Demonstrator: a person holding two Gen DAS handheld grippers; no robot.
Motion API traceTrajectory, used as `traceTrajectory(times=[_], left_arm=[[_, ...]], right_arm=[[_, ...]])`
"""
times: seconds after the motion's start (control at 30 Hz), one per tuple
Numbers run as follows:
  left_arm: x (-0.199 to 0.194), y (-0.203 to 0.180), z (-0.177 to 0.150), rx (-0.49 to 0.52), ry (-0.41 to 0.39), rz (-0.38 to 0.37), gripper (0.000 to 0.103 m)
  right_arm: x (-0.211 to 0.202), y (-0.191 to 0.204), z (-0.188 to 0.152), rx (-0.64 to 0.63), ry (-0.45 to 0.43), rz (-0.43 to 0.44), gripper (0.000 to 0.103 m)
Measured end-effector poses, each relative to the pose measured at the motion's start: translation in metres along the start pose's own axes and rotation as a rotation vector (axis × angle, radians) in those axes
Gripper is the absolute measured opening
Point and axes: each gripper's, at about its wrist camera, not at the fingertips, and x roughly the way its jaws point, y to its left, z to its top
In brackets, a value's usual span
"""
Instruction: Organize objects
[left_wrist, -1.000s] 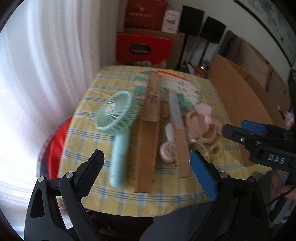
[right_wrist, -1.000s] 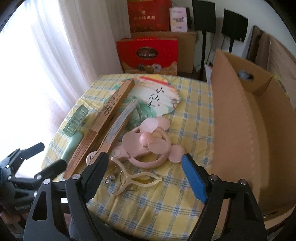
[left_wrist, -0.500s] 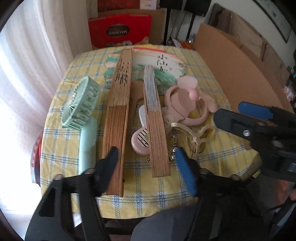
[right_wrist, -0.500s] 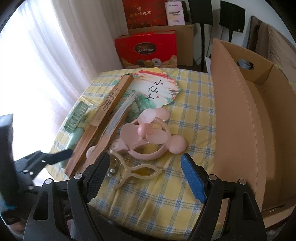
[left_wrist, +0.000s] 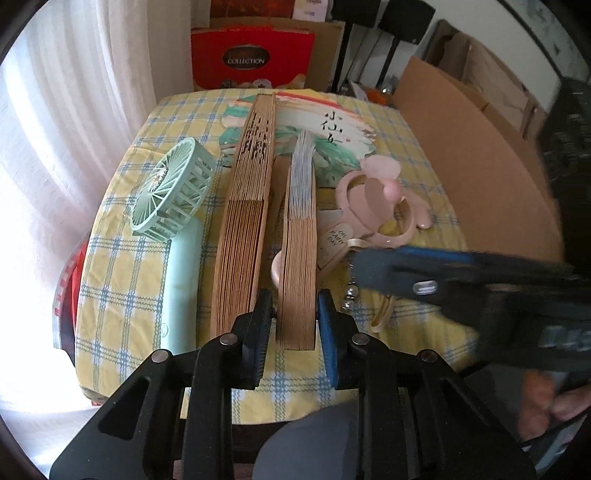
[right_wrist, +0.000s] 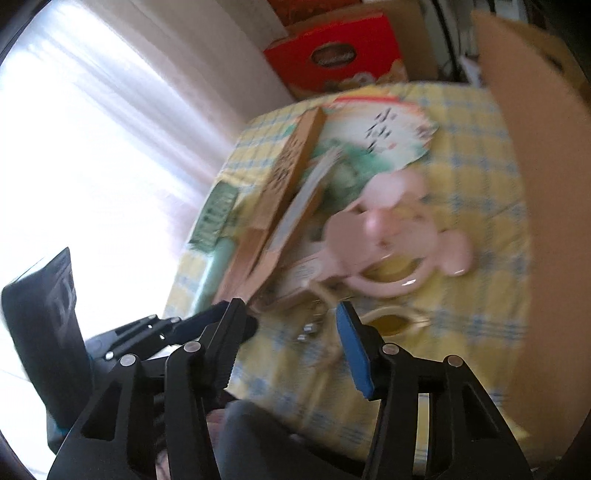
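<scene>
Left gripper, nearest at 6 o'clock, has just been closing; its jaws straddle the near end of the smaller folded fan, contact unclear, evidently to lift it. Right gripper, also closing, stands half-open and empty over a cream clip. The pink fan lies beyond at 1 o'clock, the cardboard box at 2 o'clock, presumably the destination.

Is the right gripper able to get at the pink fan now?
Probably yes. The right gripper is open above the table edge, and only a cream clip lies before the pink fan.
</scene>
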Motion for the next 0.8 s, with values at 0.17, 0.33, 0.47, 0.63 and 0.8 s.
traceTrajectory(times=[0.17,0.33,0.47,0.63,0.8], left_arm=[[-0.011,-0.005,-0.005,-0.002,-0.014,-0.035,0.023],[-0.018,-0.014,-0.012,0.0,-0.021,-0.069,0.023],[-0.029,-0.024,-0.014,0.006,-0.049,-0.085,0.022],[-0.05,-0.04,-0.012,0.026,-0.1,-0.109,0.022],[-0.072,-0.063,-0.007,0.062,-0.143,-0.141,0.022]], right_arm=[[0.021,0.006,0.002,0.037,0.046,0.07,0.047],[0.026,0.011,-0.001,0.038,0.055,0.107,0.034],[0.014,0.019,-0.004,-0.006,0.03,0.097,0.025],[-0.015,0.03,-0.009,-0.058,-0.032,0.08,0.023],[-0.051,0.034,-0.013,-0.077,-0.086,0.073,0.023]])
